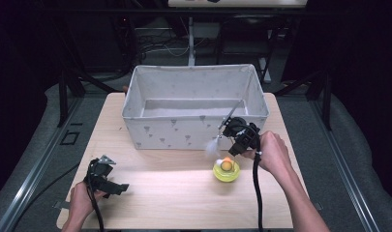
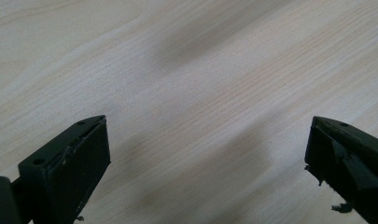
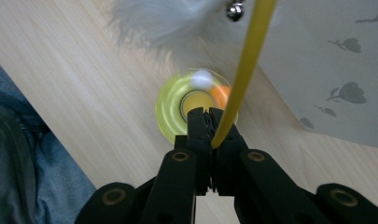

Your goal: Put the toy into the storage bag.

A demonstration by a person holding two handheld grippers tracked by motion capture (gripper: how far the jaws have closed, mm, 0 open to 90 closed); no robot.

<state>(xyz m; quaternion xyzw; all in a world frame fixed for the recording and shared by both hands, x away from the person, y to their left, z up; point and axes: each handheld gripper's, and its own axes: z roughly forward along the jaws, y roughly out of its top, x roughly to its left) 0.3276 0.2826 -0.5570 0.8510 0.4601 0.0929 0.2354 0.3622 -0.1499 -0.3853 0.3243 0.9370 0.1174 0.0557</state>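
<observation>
My right gripper [image 1: 233, 149] hangs just above a round yellow-green toy [image 1: 226, 170] on the wooden table [image 1: 174, 193], close to the front wall of a white fabric box [image 1: 193, 128]. In the right gripper view that gripper [image 3: 206, 115] is shut on a thin yellow wand [image 3: 245, 70]. The wand carries a white feather [image 3: 168, 18] and a small bell [image 3: 234, 11]. The toy [image 3: 170, 109] holds a white ball [image 3: 201, 79] and an orange ball [image 3: 220, 94]. The feather [image 1: 214, 145] dangles beside the box. My left gripper [image 1: 120, 187] rests near the front left, open [image 2: 207, 158] over bare wood.
The fabric box [image 3: 326, 70], printed with small grey motifs, takes up the back half of the table and looks hollow inside. The person's jeans [image 3: 18, 154] show past the table's front edge. Dark frames and cables stand beyond the table.
</observation>
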